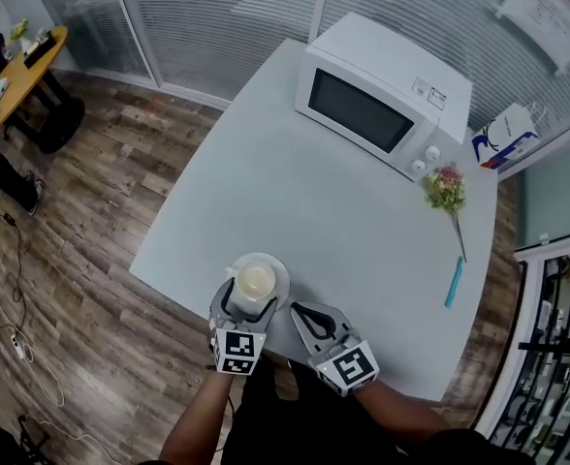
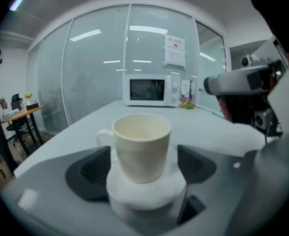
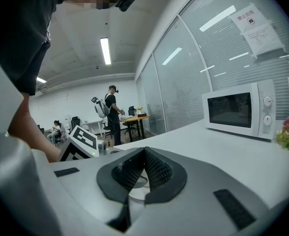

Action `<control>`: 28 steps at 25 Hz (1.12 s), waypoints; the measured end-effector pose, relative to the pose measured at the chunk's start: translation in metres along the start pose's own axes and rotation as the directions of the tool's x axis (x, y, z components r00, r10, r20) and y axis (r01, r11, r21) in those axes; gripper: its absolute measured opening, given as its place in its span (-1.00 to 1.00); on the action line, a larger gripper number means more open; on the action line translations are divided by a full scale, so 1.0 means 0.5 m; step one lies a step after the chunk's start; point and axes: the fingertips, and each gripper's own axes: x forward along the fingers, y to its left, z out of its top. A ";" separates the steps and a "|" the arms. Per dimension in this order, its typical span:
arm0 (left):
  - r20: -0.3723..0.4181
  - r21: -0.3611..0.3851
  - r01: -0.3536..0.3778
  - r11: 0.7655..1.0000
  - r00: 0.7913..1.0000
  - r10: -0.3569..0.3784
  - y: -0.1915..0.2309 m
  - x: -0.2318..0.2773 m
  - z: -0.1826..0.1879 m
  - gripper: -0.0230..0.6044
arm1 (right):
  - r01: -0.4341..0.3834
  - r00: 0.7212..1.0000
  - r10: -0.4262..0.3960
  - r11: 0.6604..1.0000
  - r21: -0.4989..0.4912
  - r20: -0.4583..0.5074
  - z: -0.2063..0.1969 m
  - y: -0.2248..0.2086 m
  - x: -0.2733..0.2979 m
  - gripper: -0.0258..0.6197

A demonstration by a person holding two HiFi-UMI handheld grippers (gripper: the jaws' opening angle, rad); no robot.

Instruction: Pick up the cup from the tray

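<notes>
Cup [image 1: 256, 281] upright on round white tray [image 1: 279, 265], at table's [image 1: 295, 192] 6 o'clock edge. Left gripper [image 2: 144, 166] released: jaws wide at cup's 9 and 3 o'clock, pads clear of it. Right gripper [image 3: 143, 168] clenched, empty, at left's 3 o'clock.

Office, glass partition walls [image 1: 217, 17], wooden desk [image 1: 23, 61], ceiling strip lights [image 3: 105, 51]

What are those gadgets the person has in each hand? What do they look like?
They are two matching hand-held tools. The left claw and the right claw have pale grey bodies and black pads with a mesh-like texture. Each carries a cube printed with black-and-white square markers. No cables show. The person wears a dark short-sleeved top.
</notes>
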 end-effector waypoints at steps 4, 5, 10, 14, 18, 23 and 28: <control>0.008 -0.005 -0.010 1.000 1.000 0.010 0.006 0.029 0.012 0.39 | -0.001 1.000 0.001 1.000 0.015 -0.011 -0.018 -0.018 -0.003 -0.91; 0.005 -0.004 -0.010 1.000 1.000 0.010 0.006 0.035 0.012 0.39 | -0.001 1.000 0.001 1.000 0.017 -0.016 -0.019 -0.021 -0.003 -0.91; -0.001 -0.003 -0.034 0.999 0.999 0.034 0.010 0.060 0.011 0.40 | -0.004 1.000 0.004 1.000 0.024 -0.016 -0.022 -0.031 0.001 -0.91; 0.015 0.008 -0.051 0.999 0.999 0.051 0.013 0.062 0.015 0.42 | -0.010 1.000 0.010 1.000 0.022 -0.021 -0.025 -0.030 -0.001 -0.91; 0.035 0.007 -0.062 0.998 0.998 0.061 0.014 0.053 0.022 0.42 | 0.002 1.000 -0.001 1.000 0.022 -0.015 -0.029 -0.033 -0.005 -0.91; 0.056 -0.014 -0.061 0.998 0.997 0.062 0.013 0.027 0.048 0.42 | 0.027 1.000 -0.027 1.000 0.010 0.008 -0.010 -0.046 -0.009 -0.91; 0.094 -0.005 -0.058 0.998 0.994 0.058 0.011 -0.023 0.094 0.42 | 0.048 0.998 -0.048 0.999 -0.003 0.051 0.032 -0.048 -0.011 -0.91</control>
